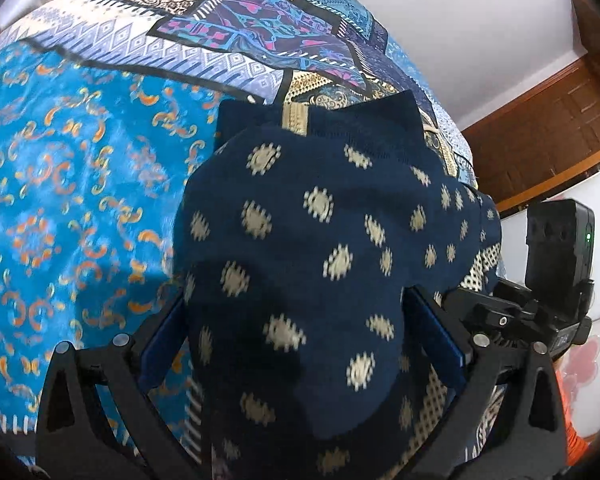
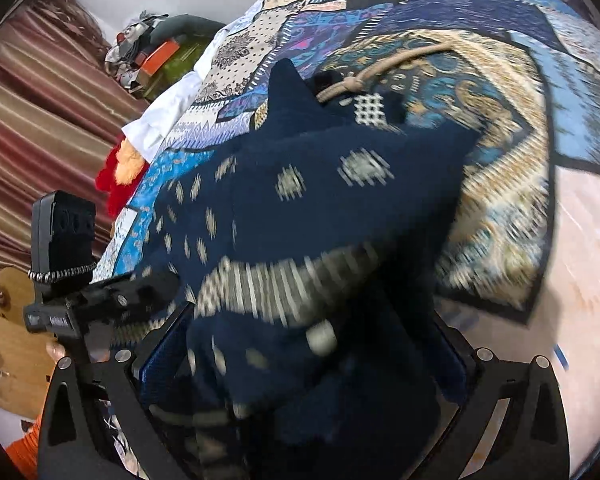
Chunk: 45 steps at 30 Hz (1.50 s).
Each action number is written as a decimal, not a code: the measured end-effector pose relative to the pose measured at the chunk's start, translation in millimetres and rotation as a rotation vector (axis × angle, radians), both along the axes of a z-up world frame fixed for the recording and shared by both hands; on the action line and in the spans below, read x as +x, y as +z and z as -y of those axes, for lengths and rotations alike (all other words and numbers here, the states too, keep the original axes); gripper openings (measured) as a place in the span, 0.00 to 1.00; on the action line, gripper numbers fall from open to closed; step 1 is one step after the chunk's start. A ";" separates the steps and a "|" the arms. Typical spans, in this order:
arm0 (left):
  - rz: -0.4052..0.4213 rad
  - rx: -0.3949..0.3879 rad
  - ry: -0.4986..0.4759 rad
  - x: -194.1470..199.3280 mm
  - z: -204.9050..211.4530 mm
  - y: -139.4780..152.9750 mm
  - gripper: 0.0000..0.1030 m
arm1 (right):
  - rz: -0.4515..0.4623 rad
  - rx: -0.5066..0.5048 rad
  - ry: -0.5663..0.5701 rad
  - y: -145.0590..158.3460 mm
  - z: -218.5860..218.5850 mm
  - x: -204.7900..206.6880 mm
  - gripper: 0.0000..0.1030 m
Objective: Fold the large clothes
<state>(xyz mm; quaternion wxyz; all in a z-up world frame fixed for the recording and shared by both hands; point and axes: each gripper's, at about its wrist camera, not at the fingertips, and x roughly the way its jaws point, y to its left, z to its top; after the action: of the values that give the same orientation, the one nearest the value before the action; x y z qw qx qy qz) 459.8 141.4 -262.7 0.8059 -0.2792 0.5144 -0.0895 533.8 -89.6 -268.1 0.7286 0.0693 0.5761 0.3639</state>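
A navy garment [image 1: 320, 232] with cream diamond motifs and a cream lattice border lies bunched on a patterned bedspread [image 1: 68, 184]. My left gripper [image 1: 300, 344] has its blue pads either side of a thick fold of it, and the cloth fills the gap and drapes over the fingers. In the right wrist view the same garment [image 2: 300, 208] is blurred by motion. My right gripper [image 2: 300, 364] is closed on another bunch of it. A beige cord [image 2: 380, 68] lies at the garment's far end. The right gripper's body [image 1: 556, 280] shows close beside the left one.
The bedspread [image 2: 500, 128] is patchwork blue, cream and purple. A white wall and a brown wooden door [image 1: 548, 132] are to the right. Striped curtains [image 2: 40, 120], a white cloth [image 2: 168, 116], a red item [image 2: 116, 184] and clutter [image 2: 148, 52] lie beyond the bed's far side.
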 end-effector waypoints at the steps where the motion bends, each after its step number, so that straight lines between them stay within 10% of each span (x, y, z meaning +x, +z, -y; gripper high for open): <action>1: 0.006 -0.006 0.000 1.8 -0.3 0.1 1.00 | -0.006 0.002 -0.008 -1.1 -3.1 2.8 1.00; 4: 0.029 -0.017 0.019 1.2 -3.9 2.2 0.88 | -0.011 0.023 -0.028 -0.9 -6.9 7.7 0.96; 7: 0.046 0.006 0.024 -5.8 -6.1 12.4 0.74 | -0.009 0.044 -0.021 1.3 -9.5 5.8 0.60; 10: 0.072 0.034 0.005 -19.2 -7.9 32.1 0.67 | -0.046 0.088 -0.048 9.8 -6.6 2.6 0.45; 28: 0.282 0.305 0.054 -144.5 -58.2 165.4 0.62 | 0.134 0.198 0.061 144.0 -72.5 -99.1 0.36; 45: 0.038 0.307 0.144 -120.3 -123.5 39.4 0.47 | -0.087 -0.032 0.026 -3.6 -152.4 -67.0 0.40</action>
<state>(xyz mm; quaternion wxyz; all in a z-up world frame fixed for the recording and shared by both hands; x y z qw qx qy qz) 339.5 264.9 -223.3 0.8529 -0.1872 0.4855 0.0427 466.9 62.9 -271.7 0.6990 0.0656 0.6139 0.3607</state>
